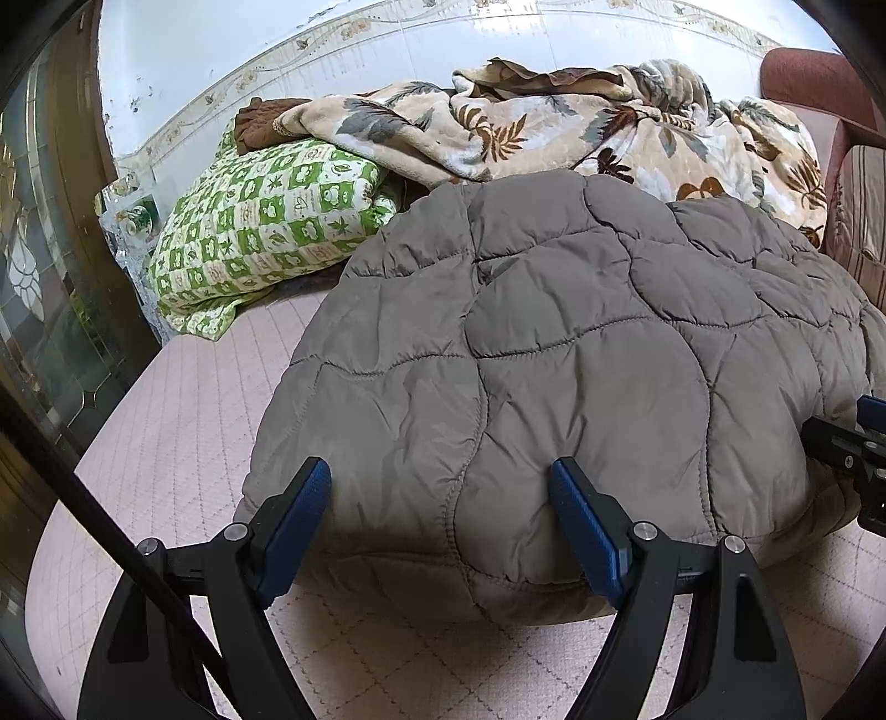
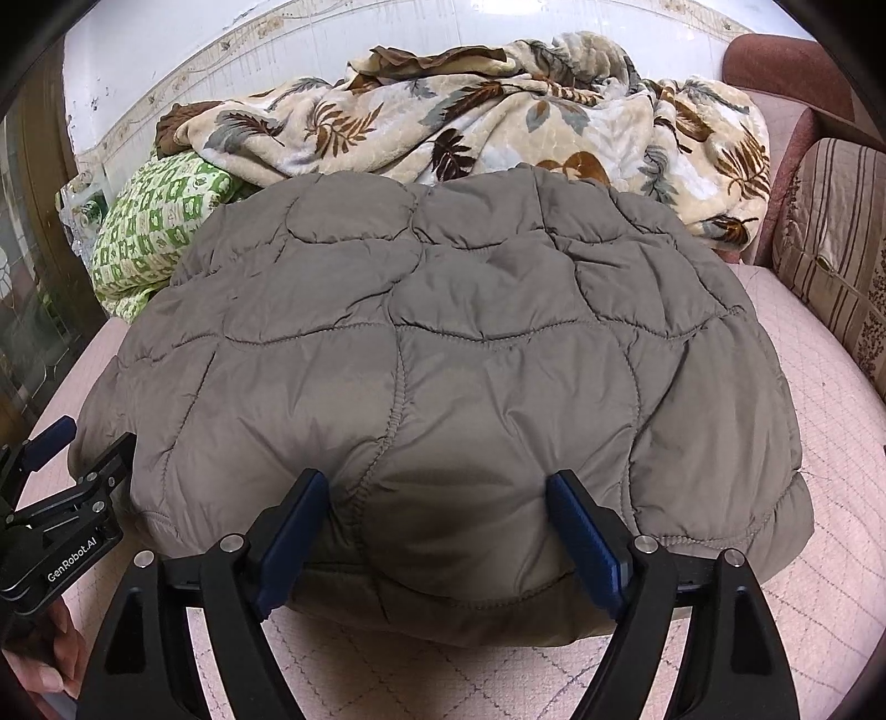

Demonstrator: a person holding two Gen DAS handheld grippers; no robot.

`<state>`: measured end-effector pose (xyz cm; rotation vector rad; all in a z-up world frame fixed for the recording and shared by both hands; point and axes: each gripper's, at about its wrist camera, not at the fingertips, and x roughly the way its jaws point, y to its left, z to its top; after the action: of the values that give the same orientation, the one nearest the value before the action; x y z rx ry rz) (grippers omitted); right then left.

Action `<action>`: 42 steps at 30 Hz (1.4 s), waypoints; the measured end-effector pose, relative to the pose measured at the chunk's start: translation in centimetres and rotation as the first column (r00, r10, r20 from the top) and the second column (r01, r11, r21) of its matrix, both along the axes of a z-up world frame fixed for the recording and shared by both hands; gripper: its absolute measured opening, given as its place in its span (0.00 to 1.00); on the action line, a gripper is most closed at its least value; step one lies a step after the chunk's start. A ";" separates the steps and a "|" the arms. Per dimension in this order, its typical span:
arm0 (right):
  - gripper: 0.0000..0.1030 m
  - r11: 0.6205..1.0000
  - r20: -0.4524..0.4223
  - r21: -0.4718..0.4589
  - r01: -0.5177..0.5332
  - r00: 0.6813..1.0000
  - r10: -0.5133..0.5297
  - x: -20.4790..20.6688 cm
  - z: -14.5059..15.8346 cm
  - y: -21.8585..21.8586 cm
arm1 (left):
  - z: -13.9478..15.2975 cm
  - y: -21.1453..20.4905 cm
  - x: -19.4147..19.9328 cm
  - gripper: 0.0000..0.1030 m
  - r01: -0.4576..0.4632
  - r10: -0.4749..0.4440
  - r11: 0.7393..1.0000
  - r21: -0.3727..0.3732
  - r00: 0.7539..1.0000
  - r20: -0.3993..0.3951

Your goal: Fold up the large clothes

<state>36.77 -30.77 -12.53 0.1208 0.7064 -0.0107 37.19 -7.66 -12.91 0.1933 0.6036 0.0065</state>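
Observation:
A grey-brown quilted puffer jacket (image 1: 554,343) lies folded in a thick bundle on the pink quilted bed cover (image 1: 183,421); it also shows in the right wrist view (image 2: 443,360). My left gripper (image 1: 440,484) is open, its blue pads (image 1: 302,520) straddling the jacket's near left edge. My right gripper (image 2: 437,493) is open, its pads (image 2: 581,537) on either side of the near edge further right. The right gripper shows at the right border of the left view (image 1: 853,443); the left gripper shows at lower left of the right view (image 2: 66,487).
A green-and-white patterned quilt (image 1: 260,232) lies at the back left. A cream blanket with leaf print (image 1: 554,122) is heaped behind the jacket. A striped cushion (image 2: 836,232) and a reddish armrest (image 2: 775,66) stand at right. A tiled wall (image 1: 277,50) runs behind.

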 end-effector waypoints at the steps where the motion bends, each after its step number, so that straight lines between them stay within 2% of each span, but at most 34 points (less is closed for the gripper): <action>1: 0.84 1.000 -0.001 -0.001 -0.001 1.000 0.001 0.0 0.0 0.0 | 0.0 0.0 0.0 0.79 0.001 -0.001 1.000 0.001 1.000 -0.001; 5: 0.84 1.000 0.003 0.012 -0.008 1.000 0.008 -0.2 0.4 -0.2 | 0.4 0.6 0.3 0.79 0.014 -0.015 1.000 -0.024 1.000 -0.014; 8: 0.84 0.999 0.034 0.053 -0.002 0.999 0.001 -1.0 1.6 -1.1 | 1.8 2.4 0.3 0.79 0.005 -0.006 0.996 -0.084 1.000 -0.014; 10: 0.84 0.995 0.065 0.094 0.022 0.998 -0.028 -1.9 2.6 -2.5 | 2.8 4.9 0.6 0.79 -0.034 0.031 0.988 -0.150 0.999 -0.021; 12: 0.84 0.990 0.081 0.128 0.054 0.995 -0.065 -2.8 3.2 -4.1 | 3.4 7.6 1.2 0.82 -0.083 0.072 0.972 -0.221 0.996 -0.057; 15: 0.85 0.970 0.082 0.187 0.155 0.982 -0.172 -4.1 3.3 -7.7 | 2.8 11.5 2.3 0.83 -0.163 0.122 0.931 -0.326 0.982 -0.143; 18: 0.86 0.914 0.018 0.293 0.281 0.954 -0.299 -5.1 2.3 -11.8 | 1.2 15.7 3.1 0.82 -0.259 0.140 0.848 -0.462 0.951 -0.277; 19: 0.86 0.879 -0.017 0.348 0.327 0.939 -0.343 -5.6 1.6 -13.4 | 0.4 17.3 3.1 0.82 -0.292 0.127 0.793 -0.535 0.938 -0.323; 20: 0.86 0.838 -0.056 0.402 0.370 0.923 -0.381 -6.1 0.8 -14.9 | -0.1 18.2 2.9 0.82 -0.310 0.114 0.752 -0.582 0.930 -0.349; 22: 0.86 0.768 -0.123 0.482 0.422 0.900 -0.418 -6.8 -0.4 -17.0 | -0.8 19.2 2.8 0.82 -0.330 0.083 0.689 -0.646 0.920 -0.382; 23: 0.86 0.737 -0.147 0.521 0.432 0.895 -0.421 -7.1 -1.0 -17.6 | -0.9 19.4 2.8 0.82 -0.336 0.076 0.673 -0.659 0.918 -0.390; 28: 0.86 0.636 -0.224 0.638 0.434 0.895 -0.386 -7.2 -3.4 -18.5 | -2.1 18.8 2.7 0.82 -0.347 0.051 0.653 -0.673 0.907 -0.418; 31: 0.87 0.596 -0.241 0.673 0.439 0.891 -0.384 -7.2 -4.3 -18.8 | -3.2 17.8 3.1 0.82 -0.358 0.033 0.631 -0.688 0.899 -0.436; 35: 0.87 0.541 -0.243 0.717 0.440 0.885 -0.398 -6.9 -5.5 -19.3 | -4.4 16.5 3.6 0.82 -0.349 0.015 0.618 -0.704 0.901 -0.434; 38: 0.88 0.515 -0.248 0.733 0.444 0.880 -0.406 -6.3 -6.4 -19.7 | -4.9 16.0 3.9 0.82 -0.346 0.008 0.590 -0.730 0.906 -0.423; 41: 0.89 0.481 -0.229 0.767 0.425 0.881 -0.414 -5.7 -7.3 -19.9 | -5.0 15.6 4.1 0.82 -0.345 0.028 0.593 -0.727 0.912 -0.410; 42: 0.89 0.484 -0.218 0.769 0.419 0.882 -0.417 -5.5 -7.4 -19.9 | -4.9 15.4 4.2 0.82 -0.341 0.034 0.605 -0.719 0.914 -0.404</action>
<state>31.27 -50.67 -19.88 1.1952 0.6197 -0.1673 41.38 7.70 -17.84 -0.7606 0.9385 -0.0867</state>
